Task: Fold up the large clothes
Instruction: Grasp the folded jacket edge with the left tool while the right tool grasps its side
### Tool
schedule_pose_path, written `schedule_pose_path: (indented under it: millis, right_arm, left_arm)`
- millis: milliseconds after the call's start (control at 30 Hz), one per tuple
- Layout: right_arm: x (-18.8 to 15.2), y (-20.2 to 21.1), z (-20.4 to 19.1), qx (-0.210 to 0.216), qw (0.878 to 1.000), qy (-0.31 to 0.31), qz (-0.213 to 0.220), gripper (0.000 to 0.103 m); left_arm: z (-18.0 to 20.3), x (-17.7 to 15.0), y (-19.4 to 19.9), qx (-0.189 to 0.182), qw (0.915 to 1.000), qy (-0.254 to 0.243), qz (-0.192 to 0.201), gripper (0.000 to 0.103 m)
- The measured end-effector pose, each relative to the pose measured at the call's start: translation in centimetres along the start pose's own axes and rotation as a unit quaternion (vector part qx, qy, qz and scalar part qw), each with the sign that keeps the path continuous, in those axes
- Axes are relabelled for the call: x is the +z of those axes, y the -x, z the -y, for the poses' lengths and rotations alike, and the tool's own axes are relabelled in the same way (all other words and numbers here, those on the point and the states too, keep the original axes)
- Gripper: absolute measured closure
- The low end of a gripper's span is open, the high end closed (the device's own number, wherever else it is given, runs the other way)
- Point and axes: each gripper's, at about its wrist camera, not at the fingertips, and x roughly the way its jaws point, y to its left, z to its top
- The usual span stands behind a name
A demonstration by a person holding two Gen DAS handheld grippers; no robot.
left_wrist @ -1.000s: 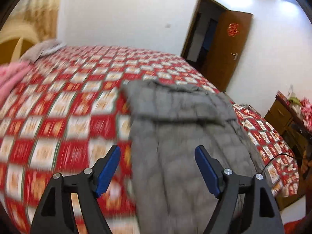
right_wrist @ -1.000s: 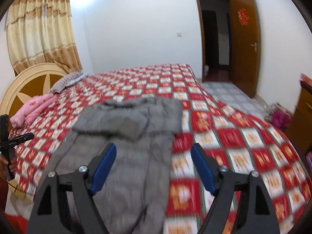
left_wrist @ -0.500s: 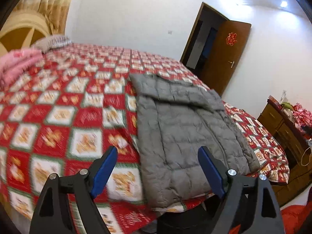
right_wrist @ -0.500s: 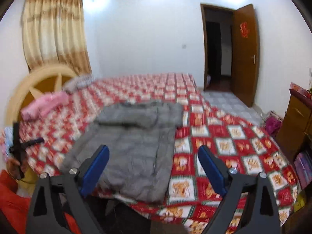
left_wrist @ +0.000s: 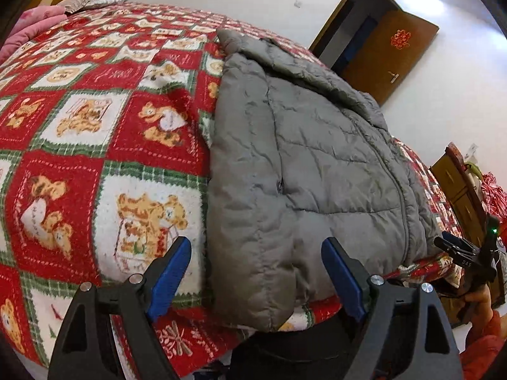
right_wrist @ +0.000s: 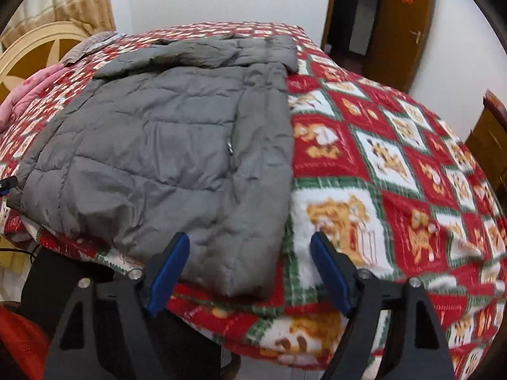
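Bed under a red bear-print blanket fills a white-walled room with a brown door. Grey padded jacket lies flat at its near edge. Left gripper gapes empty over the hem; right gripper is closing, gripping nothing.

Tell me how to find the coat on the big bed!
Look at the bed with the red teddy-bear blanket. At its near edge lies a grey puffer jacket, flat and zipped shut. It is the only plain grey thing there; the pink bundle sits far off by the headboard.
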Motion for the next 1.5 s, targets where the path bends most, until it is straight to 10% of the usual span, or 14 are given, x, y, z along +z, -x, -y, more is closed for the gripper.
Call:
schedule_pose_path:
  millis: [67, 267, 400, 533, 1000, 1167, 1500]
  right_arm:
    - [0.2, -0.8, -0.1, 0.040, 0.999, -0.007, -0.023, 0.045]
    - [0.0, -2.4, 0.1, 0.039, 0.998, -0.021, -0.037, 0.047]
    - [-0.1, -2.7, 0.1, 0.057, 0.997, -0.022, -0.045, 0.082]
    - [0.0, -1.0, 1.4, 0.102, 0.992, -0.072, -0.023, 0.089]
    - [-2.9, 12.9, 5.9, 0.220, 0.959, -0.161, 0.076, 0.091]
    - [-2.6, 17.4, 6.9, 0.233, 0.949, -0.178, 0.121, 0.091]
    - [3.3, 16.4, 9.4, 0.263, 0.925, -0.218, 0.166, 0.091]
  left_arm:
    - [0.3, 0.1, -0.2, -0.015, 0.9999, -0.003, -0.001, 0.019]
    - [1.2, -0.3, -1.8, 0.001, 0.9994, -0.032, -0.014, 0.019]
    - [1.5, -0.3, -2.0, 0.004, 0.9992, -0.037, -0.017, 0.070]
    - [1.1, -0.4, -1.6, -0.032, 0.9993, -0.010, -0.015, 0.085]
    - [3.9, -0.9, 12.1, -0.225, 0.9698, -0.036, 0.086, 0.086]
    - [5.9, 0.4, 15.5, -0.224, 0.9648, -0.061, 0.124, 0.086]
    - [4.0, 6.9, 12.9, -0.189, 0.9738, 0.049, 0.116, 0.086]
